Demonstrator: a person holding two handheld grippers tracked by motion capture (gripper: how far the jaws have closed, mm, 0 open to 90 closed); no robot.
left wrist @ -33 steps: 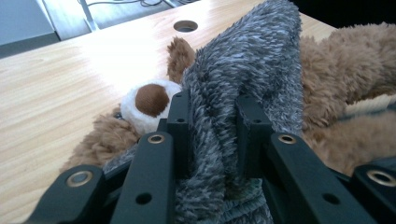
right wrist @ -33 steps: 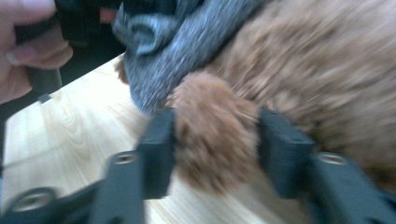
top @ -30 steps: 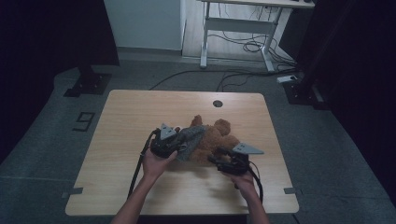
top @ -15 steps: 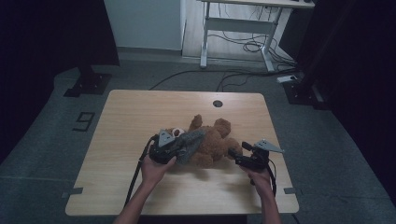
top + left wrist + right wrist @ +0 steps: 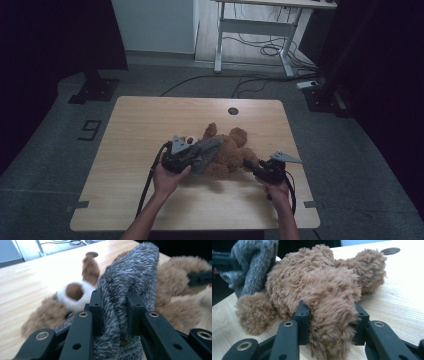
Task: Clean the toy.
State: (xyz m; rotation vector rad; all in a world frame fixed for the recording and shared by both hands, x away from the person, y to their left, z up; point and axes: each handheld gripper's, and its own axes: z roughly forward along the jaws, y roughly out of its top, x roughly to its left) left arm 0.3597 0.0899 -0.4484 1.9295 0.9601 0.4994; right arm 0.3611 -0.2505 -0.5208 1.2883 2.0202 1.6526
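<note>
The brown teddy bear (image 5: 227,152) lies on its side on the wooden table (image 5: 150,125), a little right of the middle and toward the near edge. Its long axis runs roughly left to right: head with the white muzzle (image 5: 73,293) at the left, legs at the right. A grey fuzzy garment (image 5: 205,152) wraps the head end and upper body, so the bear sits between the two hands.

The left gripper (image 5: 187,157) comes in from the left end, and its jaws are clamped tight on a bunched fold of the grey garment, seen pinched between the two black pads in the left gripper view (image 5: 117,315). The right gripper (image 5: 252,167) comes in from the right end, opposite the other. Its jaws have just been closing, and the right gripper view shows them pressed into the sides of one brown leg (image 5: 332,317), fur bulging between and over the pads.

So the two grips face each other along the bear's length, the garment hold at the head end and the leg hold at the foot end. Judging from this, the coming move turns on that line: drawing the hands apart along it would slide the garment along the body, while any pull across the axis would likely just roll or drag the soft toy over the table.
</note>
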